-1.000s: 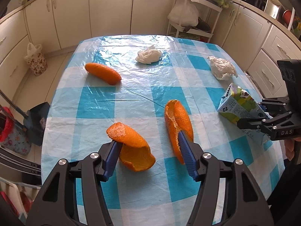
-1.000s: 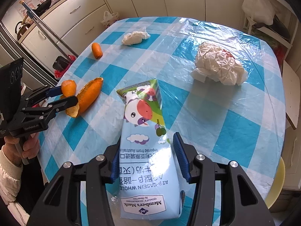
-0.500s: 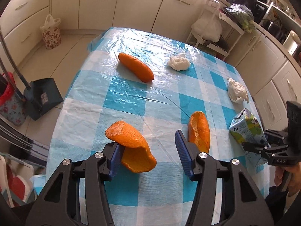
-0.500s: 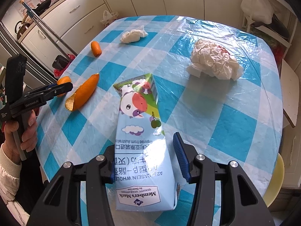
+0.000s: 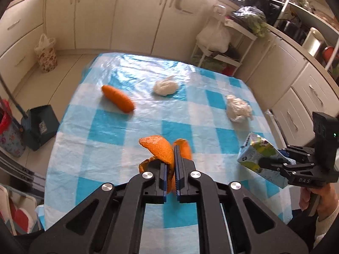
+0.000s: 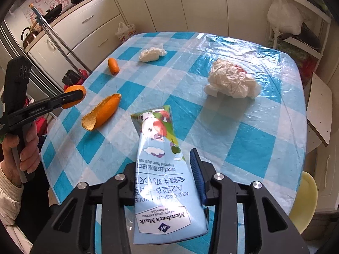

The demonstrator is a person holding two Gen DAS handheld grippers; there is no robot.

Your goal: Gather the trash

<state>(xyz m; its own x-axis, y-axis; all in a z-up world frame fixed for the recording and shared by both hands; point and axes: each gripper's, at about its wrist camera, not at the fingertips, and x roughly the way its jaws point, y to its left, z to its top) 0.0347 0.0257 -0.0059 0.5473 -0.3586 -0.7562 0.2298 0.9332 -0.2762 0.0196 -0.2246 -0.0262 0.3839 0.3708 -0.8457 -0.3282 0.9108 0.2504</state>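
Observation:
My left gripper (image 5: pixel 170 158) is shut on a curled orange peel (image 5: pixel 159 150) and holds it above the blue checked tablecloth (image 5: pixel 118 127). A second peel (image 6: pixel 101 114) lies on the cloth just behind it. My right gripper (image 6: pixel 165 169) has its jaws closing on a milk carton (image 6: pixel 156 169), which is pinched between the pads and tilted off the table. In the left wrist view that carton (image 5: pixel 260 158) hangs at the right table edge. Farther back lie an orange carrot-like piece (image 5: pixel 118 101), a white tissue wad (image 5: pixel 165 86) and crumpled paper (image 6: pixel 231 80).
A dustpan (image 5: pixel 40 124) and a floral bag (image 5: pixel 46 55) stand on the floor left of the table. A white rack with plastic bags (image 5: pixel 214 40) stands behind it. A yellow chair (image 6: pixel 303 203) sits at the right edge. Cabinets ring the room.
My left gripper has shut on the curled peel and lifted it off the cloth. My right gripper has tightened on the carton, which now tilts up off the table.

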